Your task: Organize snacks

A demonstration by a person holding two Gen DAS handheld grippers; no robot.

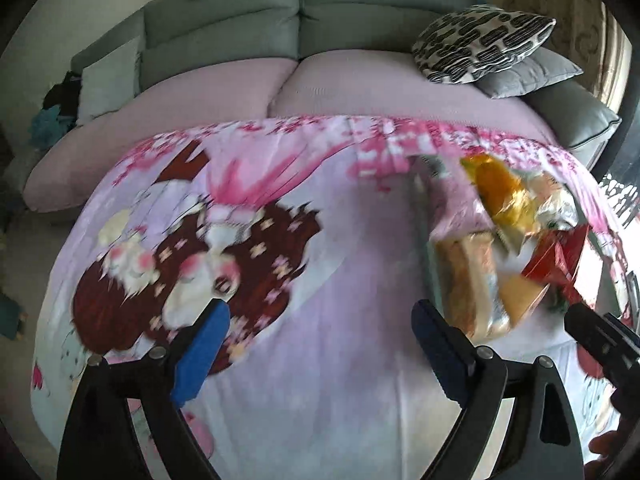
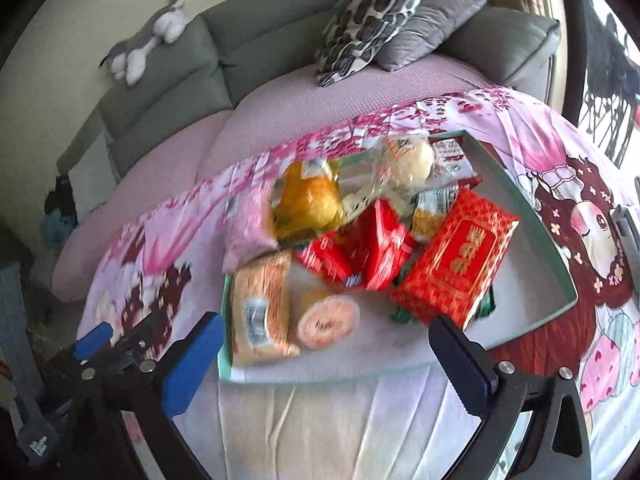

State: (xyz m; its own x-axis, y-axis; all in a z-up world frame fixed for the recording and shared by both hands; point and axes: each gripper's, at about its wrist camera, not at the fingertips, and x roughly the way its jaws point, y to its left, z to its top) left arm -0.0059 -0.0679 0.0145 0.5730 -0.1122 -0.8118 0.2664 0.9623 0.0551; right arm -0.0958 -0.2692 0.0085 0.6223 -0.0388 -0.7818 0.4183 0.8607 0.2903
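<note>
A shallow tray with a green rim [image 2: 532,216] lies on the cartoon cloth and holds several snack packets. Among them are a red packet with gold lettering [image 2: 456,264], an orange bread packet [image 2: 262,308], a round pink roll [image 2: 328,316], a yellow bun packet [image 2: 308,200] and a pale round bun [image 2: 408,156]. My right gripper [image 2: 324,322] stands open over the tray's near edge, holding nothing. My left gripper [image 1: 320,308] is open over bare cloth, to the left of the orange bread packet [image 1: 468,280]. The left gripper [image 2: 120,338] also shows left of the tray.
The pink cartoon cloth [image 1: 280,360] covers the table. Behind it is a grey-green sofa [image 1: 296,20] with pink seat covers, a black-and-white patterned pillow [image 1: 480,40], a grey pillow [image 1: 532,72] and a plush toy [image 2: 148,44]. A black finger [image 1: 600,336] of the right gripper shows at the right.
</note>
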